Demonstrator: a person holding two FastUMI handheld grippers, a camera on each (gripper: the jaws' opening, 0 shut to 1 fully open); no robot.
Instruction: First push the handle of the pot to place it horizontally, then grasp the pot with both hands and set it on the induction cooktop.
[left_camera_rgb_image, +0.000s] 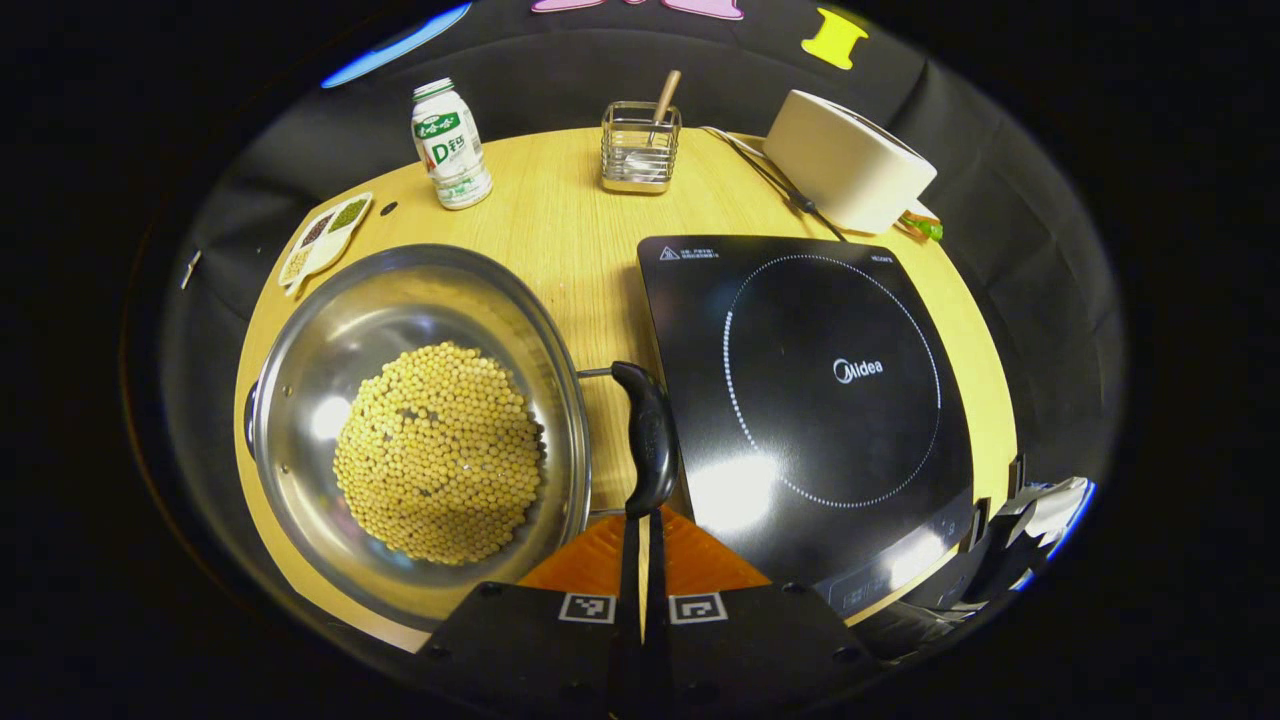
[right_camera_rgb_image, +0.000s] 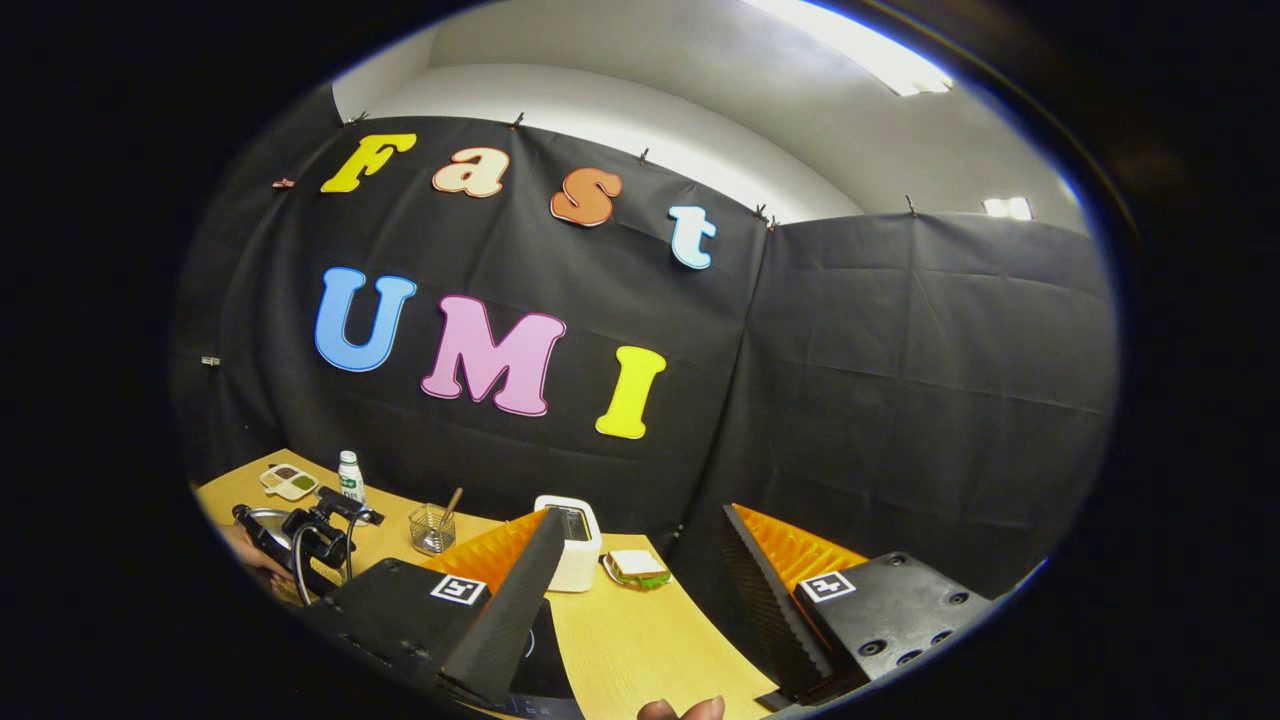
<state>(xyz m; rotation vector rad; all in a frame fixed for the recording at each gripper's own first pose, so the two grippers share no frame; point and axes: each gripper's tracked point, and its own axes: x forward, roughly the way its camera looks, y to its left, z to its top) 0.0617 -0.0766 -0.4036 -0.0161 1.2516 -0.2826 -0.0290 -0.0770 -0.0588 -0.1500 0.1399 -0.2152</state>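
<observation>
Left gripper view first: pot (left_camera_rgb_image: 420, 430) full of yellow beans (left_camera_rgb_image: 440, 452), sitting on the worktop (left_camera_rgb_image: 560, 230) just left of the cooktop (left_camera_rgb_image: 810, 400), not on it. Handle (left_camera_rgb_image: 648, 435) sticking out on the pot's right side, in the gap between pot and cooktop. Left gripper (left_camera_rgb_image: 643, 545) clenched, fingers pressed together with nothing between them, tips right at the near end of the handle, looks like touching it, so reads as the push step in hand. Hard to call whether the handle counts as horizontal yet. Bottle (left_camera_rgb_image: 451, 145), wire holder (left_camera_rgb_image: 640, 148) and a white appliance (left_camera_rgb_image: 850, 160) parked along the back edge, small tray (left_camera_rgb_image: 325, 240) off to the left.

Right gripper view: right gripper (right_camera_rgb_image: 640, 590) wide open, gripping nothing, hanging above the worktop's right end and aimed mostly at the booth wall. Other gripper and a bit of hand (right_camera_rgb_image: 250, 548) way off at lower left by the pot rim. Sandwich (right_camera_rgb_image: 635, 567) next to the appliance.

So roughly: early days. Handle push maybe underway; two-handed grab and the move onto the cooktop both left to do.
</observation>
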